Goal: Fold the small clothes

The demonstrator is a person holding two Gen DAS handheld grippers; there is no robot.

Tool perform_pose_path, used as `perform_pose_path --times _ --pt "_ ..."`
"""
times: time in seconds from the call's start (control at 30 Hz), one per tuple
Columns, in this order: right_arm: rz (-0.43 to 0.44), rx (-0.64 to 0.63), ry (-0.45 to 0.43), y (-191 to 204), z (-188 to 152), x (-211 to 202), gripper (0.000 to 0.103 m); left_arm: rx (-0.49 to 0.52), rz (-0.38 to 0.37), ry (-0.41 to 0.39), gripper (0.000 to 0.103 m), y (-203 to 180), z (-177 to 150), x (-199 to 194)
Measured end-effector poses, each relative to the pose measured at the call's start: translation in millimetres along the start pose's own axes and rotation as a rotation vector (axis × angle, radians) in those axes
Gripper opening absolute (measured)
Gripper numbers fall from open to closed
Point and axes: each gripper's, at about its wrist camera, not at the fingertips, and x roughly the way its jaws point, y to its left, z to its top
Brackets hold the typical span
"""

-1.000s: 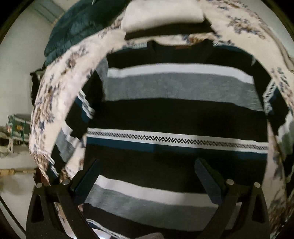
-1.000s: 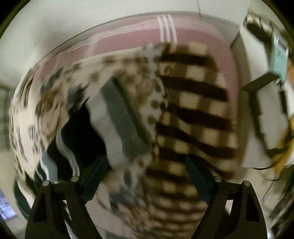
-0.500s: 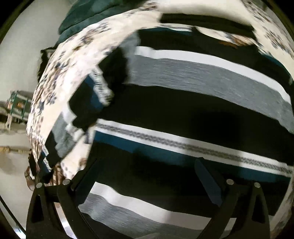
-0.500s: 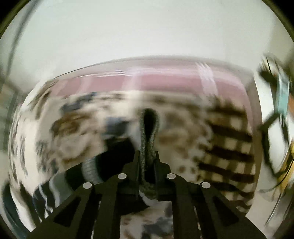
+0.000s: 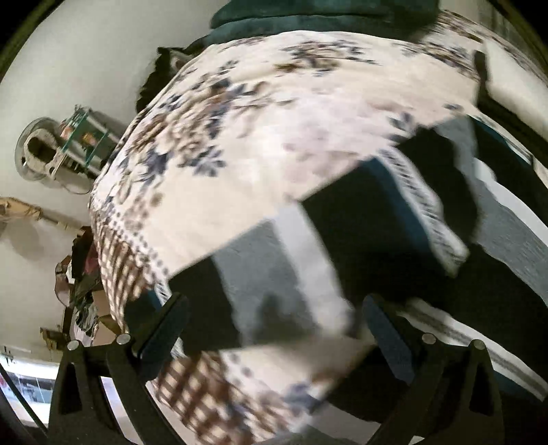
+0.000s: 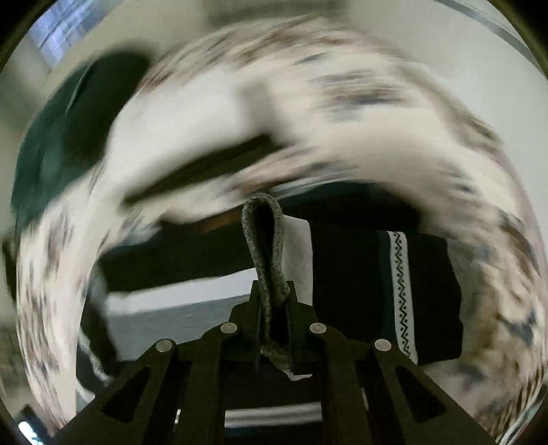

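Observation:
A striped sweater (image 5: 507,239) in black, grey, white and teal lies on a floral bedspread (image 5: 260,113). Its left sleeve (image 5: 301,256) stretches out across the spread. My left gripper (image 5: 270,328) is open just above the sleeve's grey and white bands. My right gripper (image 6: 272,308) is shut on a grey fold of the sweater's right sleeve (image 6: 263,246) and holds it over the sweater body (image 6: 349,274), where the zigzag band (image 6: 400,291) shows. The right wrist view is blurred by motion.
A dark teal blanket (image 5: 308,13) lies at the far side of the bed; it also shows in the right wrist view (image 6: 51,147). A folded white and black garment (image 6: 191,150) lies beyond the collar. The bed's left edge drops to the floor with clutter (image 5: 82,274).
My left gripper has swung left from over the sweater's body to over the left sleeve. My right gripper has shut on the right sleeve and carried it in over the sweater body.

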Motion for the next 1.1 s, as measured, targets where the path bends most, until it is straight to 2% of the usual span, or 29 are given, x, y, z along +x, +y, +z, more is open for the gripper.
perform_pose_path --times 0.13,0.23,0.33,0.4,0.5,0.53,0.67,0.8,0.87,0.93,1.0,1.03,1.1 --pt "-0.035 -0.196 0.062 113.9 -14.5 47.3 0.01 -0.029 0.012 0.0 0.103 34.4 10.8 18.6" --pt "-0.057 -0.299 0.084 170.3 -29.3 68.6 0.01 -0.036 0.007 -0.002 0.103 49.8 16.4 28.2" --pt "-0.086 -0.349 0.148 195.0 -48.2 83.7 0.012 -0.057 -0.005 0.007 0.103 68.8 21.4 37.1" --pt "-0.034 -0.304 0.218 183.0 -49.1 85.1 0.021 -0.083 -0.022 0.021 0.103 83.8 23.0 38.6" --pt "0.102 -0.183 0.234 142.3 -48.7 60.2 0.055 -0.133 -0.053 0.036 0.103 112.0 18.7 34.1" --pt "0.117 -0.161 0.226 129.9 -50.4 51.8 0.058 -0.152 -0.066 0.043 0.103 122.9 15.9 32.6" --pt "0.083 -0.079 0.232 73.0 -70.5 15.6 0.06 -0.27 -0.123 0.109 0.103 177.2 -3.2 34.3" --pt "0.04 -0.003 0.262 20.7 -91.1 1.5 0.06 -0.39 -0.152 0.169 0.103 222.1 -30.4 53.5" --pt "0.008 0.014 0.272 7.5 -101.6 4.3 0.06 -0.421 -0.162 0.209 0.103 232.4 -43.1 71.9" --pt "-0.016 0.038 0.298 -4.0 -111.2 9.8 0.06 -0.457 -0.195 0.281 0.102 236.2 -55.0 98.3" --pt "-0.028 0.054 0.316 -9.4 -118.5 16.5 0.06 -0.477 -0.256 0.331 0.101 235.0 -62.9 119.7" --pt "-0.031 0.053 0.319 -10.3 -120.9 17.9 0.06 -0.485 -0.263 0.362 0.092 232.5 -66.9 129.6" --pt "-0.037 0.037 0.322 -6.8 -125.6 21.4 0.06 -0.516 -0.342 0.39 0.068 227.0 -71.3 145.3"
